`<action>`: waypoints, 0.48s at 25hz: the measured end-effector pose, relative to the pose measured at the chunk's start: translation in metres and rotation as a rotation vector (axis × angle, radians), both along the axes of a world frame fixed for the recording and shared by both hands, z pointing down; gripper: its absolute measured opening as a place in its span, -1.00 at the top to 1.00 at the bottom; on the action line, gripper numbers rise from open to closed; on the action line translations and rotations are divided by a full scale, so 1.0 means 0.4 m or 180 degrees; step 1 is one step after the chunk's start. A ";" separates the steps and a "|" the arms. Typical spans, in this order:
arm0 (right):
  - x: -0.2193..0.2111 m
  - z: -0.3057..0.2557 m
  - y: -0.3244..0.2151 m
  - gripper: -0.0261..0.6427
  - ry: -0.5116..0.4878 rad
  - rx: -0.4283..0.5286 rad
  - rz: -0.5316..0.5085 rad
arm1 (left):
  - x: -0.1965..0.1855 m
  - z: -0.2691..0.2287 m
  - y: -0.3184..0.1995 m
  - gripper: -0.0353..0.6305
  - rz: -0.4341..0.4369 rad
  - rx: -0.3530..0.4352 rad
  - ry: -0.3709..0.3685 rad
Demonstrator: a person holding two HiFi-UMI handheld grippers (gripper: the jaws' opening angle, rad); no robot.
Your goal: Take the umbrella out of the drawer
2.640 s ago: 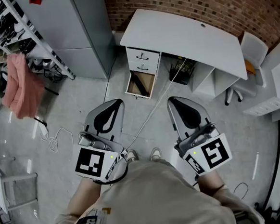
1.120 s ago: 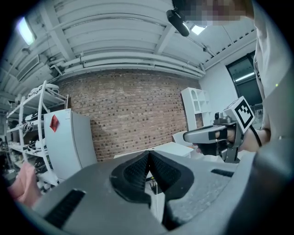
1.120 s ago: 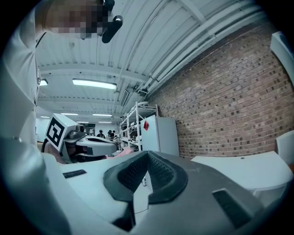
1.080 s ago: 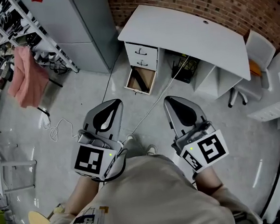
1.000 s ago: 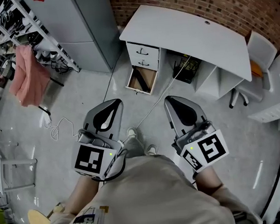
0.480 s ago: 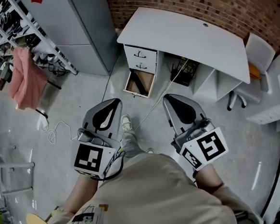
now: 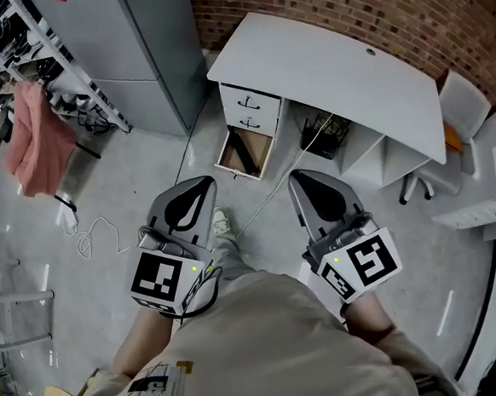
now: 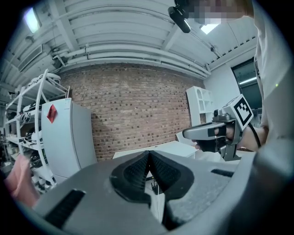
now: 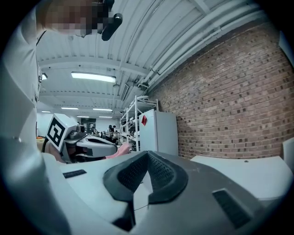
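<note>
The umbrella (image 7: 243, 153) is a dark, long bundle lying slantwise in the open bottom drawer (image 7: 234, 169) of the white desk (image 7: 332, 67). Both grippers hang in the air over the floor, well short of the drawer and pointing toward it. My left gripper (image 7: 199, 186) is shut with nothing between its pads, as the left gripper view (image 8: 148, 154) confirms. My right gripper (image 7: 301, 180) is likewise shut and empty in the right gripper view (image 9: 147, 154). The two are side by side, about a shoulder's width apart.
A grey cabinet (image 7: 151, 55) stands left of the desk, with a wire shelf rack (image 7: 41, 72) and a pink cloth (image 7: 29, 137) further left. A white cable (image 7: 93, 239) lies on the floor. A cord (image 7: 273, 191) runs from under the desk toward me. A white chair (image 7: 459, 104) stands at the right.
The person has stepped forward, one shoe showing ahead between the grippers. The desk and drawer have drawn slightly nearer. Both grippers were carried along, still shut.
</note>
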State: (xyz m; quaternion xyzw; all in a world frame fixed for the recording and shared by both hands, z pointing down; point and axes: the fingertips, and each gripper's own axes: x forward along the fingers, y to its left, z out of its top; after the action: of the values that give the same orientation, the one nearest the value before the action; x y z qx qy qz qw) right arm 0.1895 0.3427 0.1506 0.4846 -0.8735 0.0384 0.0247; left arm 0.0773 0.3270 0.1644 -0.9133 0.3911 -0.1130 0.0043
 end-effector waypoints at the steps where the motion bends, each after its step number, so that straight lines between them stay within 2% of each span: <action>1: -0.003 0.005 -0.023 0.90 0.0001 -0.0016 0.0016 | -0.002 0.004 -0.025 0.88 0.0018 -0.0008 0.0004; 12: -0.079 0.052 -0.369 0.90 0.0062 -0.0225 0.0084 | -0.059 0.029 -0.379 0.88 0.0159 -0.0165 0.0048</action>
State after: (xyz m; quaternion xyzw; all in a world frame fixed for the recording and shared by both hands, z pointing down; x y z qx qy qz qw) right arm 0.1580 0.1951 0.1716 0.4954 -0.8648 0.0649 0.0499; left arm 0.0538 0.1754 0.1762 -0.9235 0.3651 -0.1160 -0.0194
